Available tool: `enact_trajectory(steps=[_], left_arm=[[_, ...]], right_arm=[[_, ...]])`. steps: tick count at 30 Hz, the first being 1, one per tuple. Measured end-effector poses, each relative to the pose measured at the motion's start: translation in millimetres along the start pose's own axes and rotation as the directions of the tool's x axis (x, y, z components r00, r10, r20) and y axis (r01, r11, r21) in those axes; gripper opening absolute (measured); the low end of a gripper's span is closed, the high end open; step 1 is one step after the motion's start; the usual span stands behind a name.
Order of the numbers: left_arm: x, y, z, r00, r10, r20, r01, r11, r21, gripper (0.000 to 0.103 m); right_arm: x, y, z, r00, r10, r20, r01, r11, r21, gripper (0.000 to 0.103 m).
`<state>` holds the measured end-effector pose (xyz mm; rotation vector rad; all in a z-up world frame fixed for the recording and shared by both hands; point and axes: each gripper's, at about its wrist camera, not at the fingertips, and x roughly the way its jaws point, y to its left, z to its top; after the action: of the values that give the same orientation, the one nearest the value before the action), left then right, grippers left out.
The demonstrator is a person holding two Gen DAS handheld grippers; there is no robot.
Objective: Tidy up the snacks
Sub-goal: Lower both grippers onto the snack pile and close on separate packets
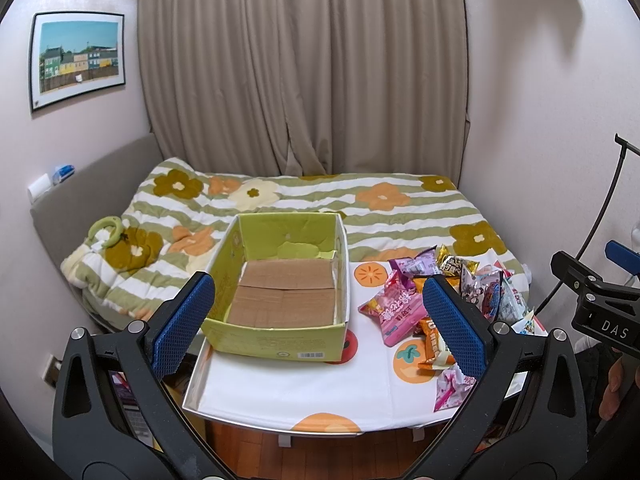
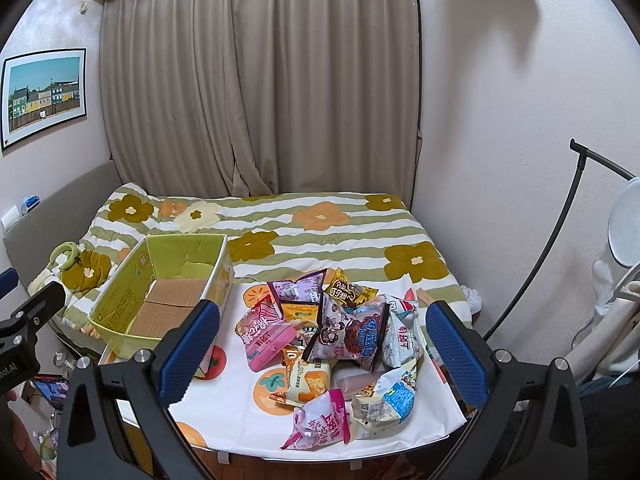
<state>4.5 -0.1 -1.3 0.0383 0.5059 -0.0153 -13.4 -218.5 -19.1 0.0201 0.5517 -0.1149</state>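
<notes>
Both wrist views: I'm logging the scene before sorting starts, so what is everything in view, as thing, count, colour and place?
Green cardboard box: one, brown cardboard floor, nothing inside; left on the table.
Pile of foil snack packets: count unclear as they overlap; pink, orange, purple, gold, white; right of the box.
White tablecloth with orange fruit prints: one; covers the table.
Green-striped flower-pattern quilt: one; on the bed behind the table.
Beige curtain: one; back wall.
Framed picture of coloured houses: one; left wall.
Left gripper: black, blue-padded fingers open, facing the box.
Right gripper: same colours, fingers open, facing the pile.
</notes>
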Motion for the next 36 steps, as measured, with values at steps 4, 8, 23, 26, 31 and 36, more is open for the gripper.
enact_trajectory(steps=[4,8,23,26,31,36], left_arm=[[0,0,0,1.000,0.000,0.001,0.000,1.000,0.000,0.103],[2,0,2,1.000,-0.004,0.003,0.004,1.000,-0.003,0.103],[76,-31,-30,0.947,-0.222,-0.233,0.239,0.970,0.050,0.103],[96,-55,-53,0.914,-0.280,-0.292,0.312,0.948,0.066,0.103],[124,-97,-90,0.848,-0.370,-0.379,0.415,0.909,0.042,0.103],[158,-137,-129,0.786,-0.406,-0.466,0.456,0.890,-0.006,0.103]], right_arm=[[1,0,0,1.000,-0.002,0.000,0.002,1.000,0.000,0.103],[0,1,0,1.000,0.000,0.000,0.000,1.000,-0.002,0.103],[20,-35,-38,0.981,-0.125,-0.148,0.139,0.986,0.088,0.103],[31,-55,-57,0.971,-0.133,-0.200,0.158,0.981,0.113,0.103],[54,-86,-83,0.957,-0.082,-0.278,0.133,0.976,0.172,0.103],[94,-117,-109,0.944,0.029,-0.328,0.047,0.974,0.223,0.103]])
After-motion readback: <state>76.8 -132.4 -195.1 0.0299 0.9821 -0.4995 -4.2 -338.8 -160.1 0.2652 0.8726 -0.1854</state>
